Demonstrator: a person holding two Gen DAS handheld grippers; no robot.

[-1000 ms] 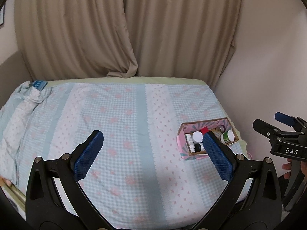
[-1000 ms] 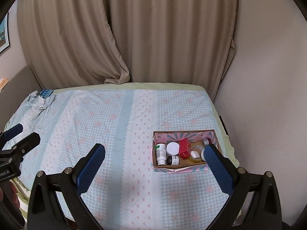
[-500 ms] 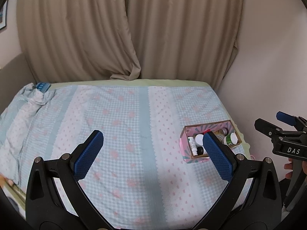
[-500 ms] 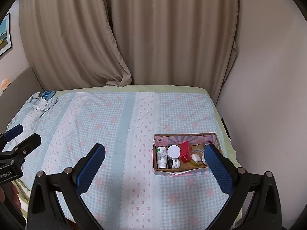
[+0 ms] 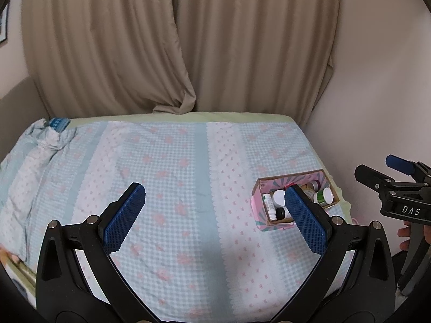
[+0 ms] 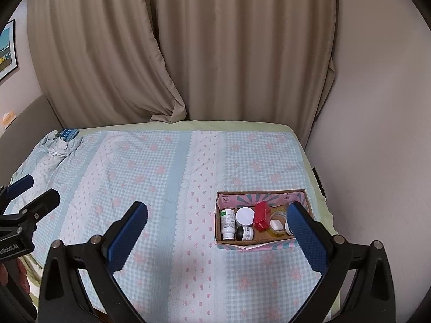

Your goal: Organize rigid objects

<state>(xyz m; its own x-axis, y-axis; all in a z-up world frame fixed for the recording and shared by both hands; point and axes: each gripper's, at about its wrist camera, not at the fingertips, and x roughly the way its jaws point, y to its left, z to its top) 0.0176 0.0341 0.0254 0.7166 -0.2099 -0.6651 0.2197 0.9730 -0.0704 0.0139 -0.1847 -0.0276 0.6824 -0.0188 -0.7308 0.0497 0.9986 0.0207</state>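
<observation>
Both the left gripper (image 5: 212, 202) and right gripper (image 6: 216, 216) gape wide and empty; the white pill bottle (image 6: 228, 224) in the cardboard box (image 6: 257, 243) looks light, stiff, slippery, so grip its middle.

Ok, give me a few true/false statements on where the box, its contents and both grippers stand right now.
1. The box sits on the bed near its right edge. True.
2. The right gripper is shut on the red carton. False: it is open and holds nothing; the carton lies in the box.
3. The white bottle lies at the left end of the box. True.
4. The left gripper is open and holds nothing. True.
5. The box is empty. False: it holds the bottle, carton, a white lid and other small containers.
6. Loose jars lie on the bed outside the box. False: none show there.
</observation>
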